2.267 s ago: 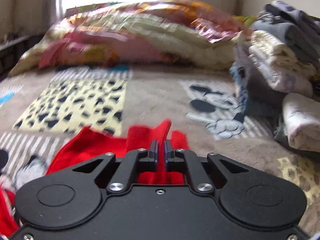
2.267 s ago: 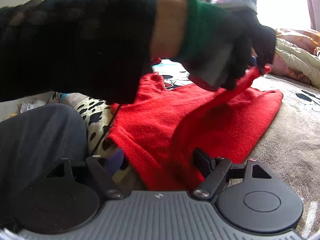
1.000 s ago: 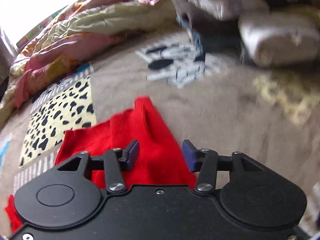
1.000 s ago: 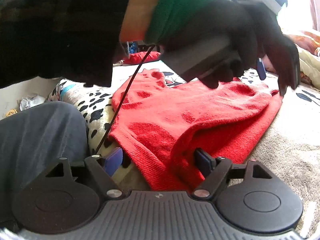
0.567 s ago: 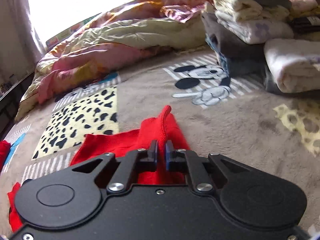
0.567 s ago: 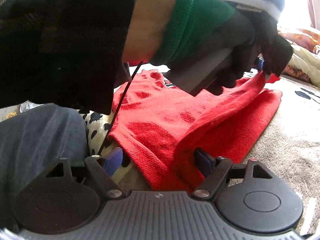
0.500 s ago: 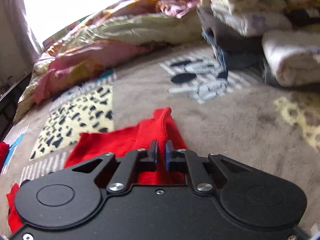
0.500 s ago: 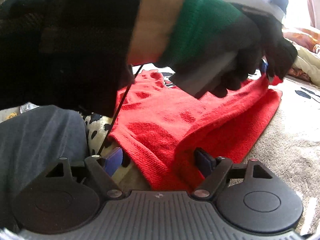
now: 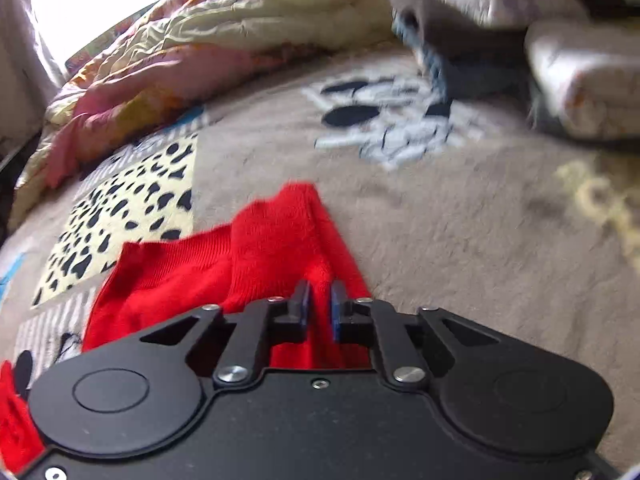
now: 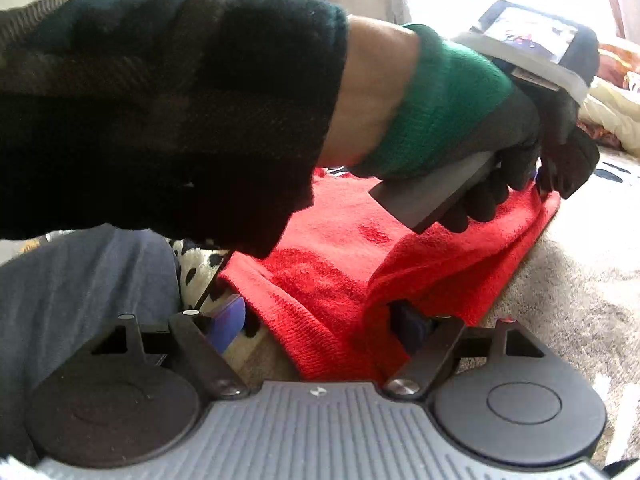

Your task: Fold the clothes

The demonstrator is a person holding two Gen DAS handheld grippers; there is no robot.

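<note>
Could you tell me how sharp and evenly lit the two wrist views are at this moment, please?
Left wrist view: the window is blown out white, the folded pile and printed blanket are smeared by motion blur, while the left hand-held gripper is sharp. Right wrist view: sharper overall, glare at the top right, the dark sleeve nearly featureless, the red sweater clear.

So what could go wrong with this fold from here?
The left tongs are opening with a ridge of the red sweater between them, so that edge may drop and bunch instead of lying flat. The right tongs stand open around the near hem without pinching it, so a pull there could shift the whole sweater.
</note>
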